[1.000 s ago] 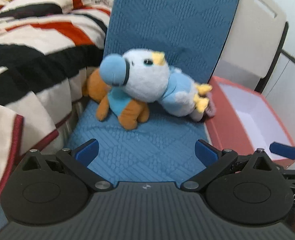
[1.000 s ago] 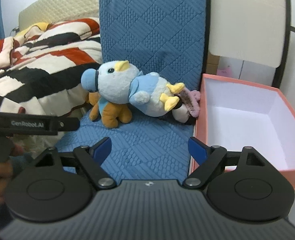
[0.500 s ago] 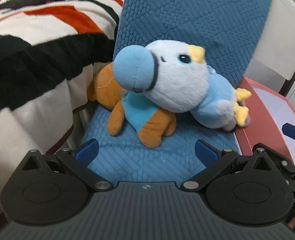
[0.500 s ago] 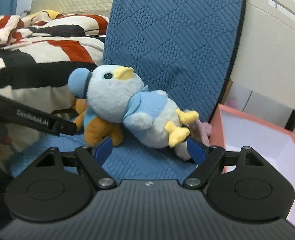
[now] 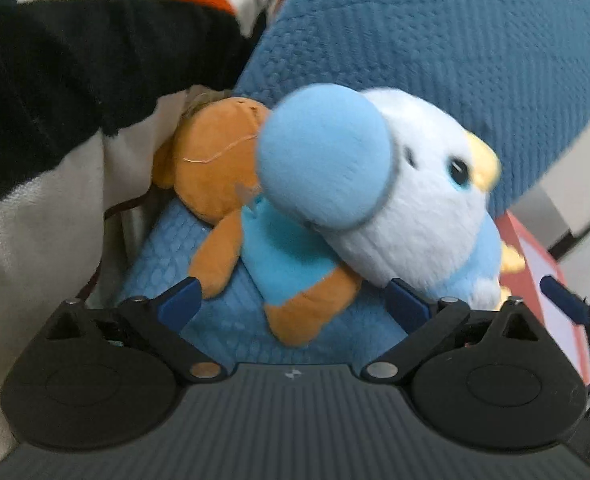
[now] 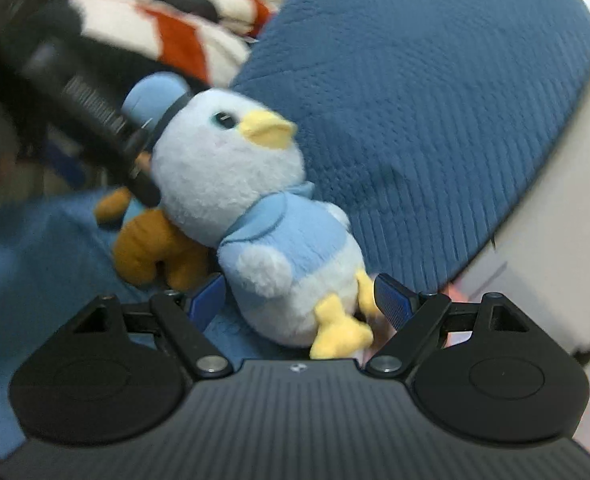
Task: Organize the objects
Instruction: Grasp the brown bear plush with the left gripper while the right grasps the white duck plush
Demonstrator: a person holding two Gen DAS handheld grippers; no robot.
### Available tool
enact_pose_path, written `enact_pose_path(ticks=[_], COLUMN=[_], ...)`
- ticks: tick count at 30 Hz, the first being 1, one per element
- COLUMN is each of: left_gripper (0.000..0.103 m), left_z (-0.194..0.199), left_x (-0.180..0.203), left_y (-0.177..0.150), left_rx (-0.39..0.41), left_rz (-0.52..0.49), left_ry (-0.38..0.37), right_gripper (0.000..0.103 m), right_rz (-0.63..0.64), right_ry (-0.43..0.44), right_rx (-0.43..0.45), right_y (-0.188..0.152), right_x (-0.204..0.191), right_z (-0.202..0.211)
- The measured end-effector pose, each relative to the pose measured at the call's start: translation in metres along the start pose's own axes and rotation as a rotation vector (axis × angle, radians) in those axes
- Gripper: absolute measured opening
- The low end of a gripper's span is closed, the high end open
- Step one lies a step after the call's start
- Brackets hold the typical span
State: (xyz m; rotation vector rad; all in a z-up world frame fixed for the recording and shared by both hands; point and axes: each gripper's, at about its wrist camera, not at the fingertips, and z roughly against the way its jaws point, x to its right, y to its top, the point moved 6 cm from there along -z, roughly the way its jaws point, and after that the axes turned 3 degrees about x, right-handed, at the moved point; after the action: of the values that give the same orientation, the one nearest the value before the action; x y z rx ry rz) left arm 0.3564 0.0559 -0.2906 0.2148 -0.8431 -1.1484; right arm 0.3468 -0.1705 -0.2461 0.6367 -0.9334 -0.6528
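Here the left claw (image 5: 291,300) stands wide with jaws closing, the orange plush (image 5: 223,168) leg between its pads but ungripped. Right claw (image 6: 299,296) spread open around the blue bird plush (image 6: 255,200) lower body, not pinching. Both toys lie on the blue cushion (image 6: 415,100), bird atop orange plush.

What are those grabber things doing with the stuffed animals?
A person is holding a two-finger gripper in each hand and reaching for two soft toys on a blue cushion. The left gripper is closing around the orange plush, which lies under the blue and white bird plush. The right gripper is open around the bird's lower body. Neither toy is gripped yet. The edge of a red box shows to the right.
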Motion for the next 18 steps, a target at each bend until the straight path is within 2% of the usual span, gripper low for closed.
enact_pose_path(ticks=[5,8,18], left_gripper=[0.083,0.081,0.082], left_z=[-0.016,-0.028,-0.057], left_x=[-0.013,-0.020,-0.025], left_y=[0.001,0.002,0.008], left_rx=[-0.039,-0.062,-0.113], left_rz=[0.081,0.138,0.276], left_ry=[0.010,0.001,-0.069], right_gripper=[0.083,0.083,0.087], right_rz=[0.193,0.291,0.321], right_ry=[-0.006,-0.043,-0.068], right_rx=[0.006,-0.009,-0.028], right_y=[0.004,0.006,0.013], right_x=[-0.023,-0.030,-0.027], right_z=[-0.024,-0.040,-0.081])
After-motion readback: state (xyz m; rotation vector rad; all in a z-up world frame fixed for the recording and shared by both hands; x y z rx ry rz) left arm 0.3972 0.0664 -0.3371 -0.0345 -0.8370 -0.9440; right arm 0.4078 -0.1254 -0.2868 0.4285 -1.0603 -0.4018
